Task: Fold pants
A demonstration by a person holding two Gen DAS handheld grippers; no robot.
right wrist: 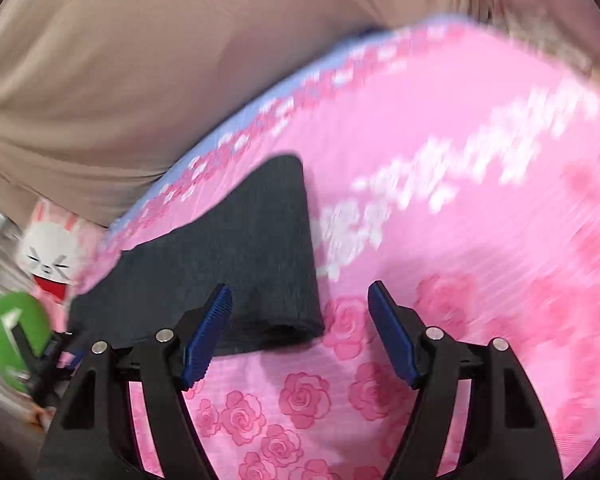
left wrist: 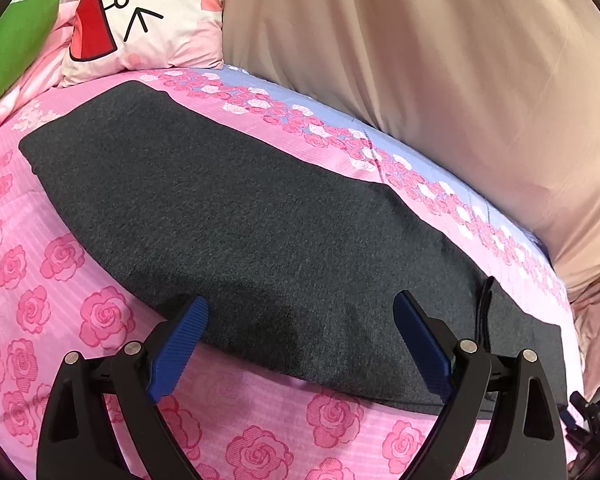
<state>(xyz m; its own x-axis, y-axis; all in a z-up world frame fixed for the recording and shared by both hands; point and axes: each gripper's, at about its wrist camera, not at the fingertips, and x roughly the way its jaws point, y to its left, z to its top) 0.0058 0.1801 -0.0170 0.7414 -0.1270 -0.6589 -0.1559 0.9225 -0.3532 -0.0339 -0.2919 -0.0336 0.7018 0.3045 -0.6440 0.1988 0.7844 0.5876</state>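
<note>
Across the bed: pink rose-print bedsheet [left wrist: 80, 264] fills most of both views, with a band of small pink and white roses and a pale blue strip along its far edge.
Backdrop: beige curtain [left wrist: 440, 60] hangs in folds right behind the bed's far edge; it fills the upper part of the right wrist view too.
Pants: dark grey pants [left wrist: 240, 216] lie flat on the sheet as one long folded band, running from near the pillow down toward the near right corner; a second layer with a seam shows at the right end. In the right wrist view one squared end of the band lies just ahead of the gripper.
Pillow: cartoon-print pillow [left wrist: 148, 16], white and pink with a red shape and black lines, stands at the head of the bed, apart from the pants' far end; the right wrist view shows a rabbit face on it, blurred.
Green item: green soft object [left wrist: 12, 40] beside the pillow at the left edge; what it is I cannot tell.
Left gripper [left wrist: 300, 344]: released, blue pads spread wide above the near edge of the pants, nothing pinched between them.
Right gripper [right wrist: 300, 332]: released, jaws apart; the left pad sits over the corner of the pants' end, the right pad over bare sheet, no cloth clamped. This view is smeared by motion.
</note>
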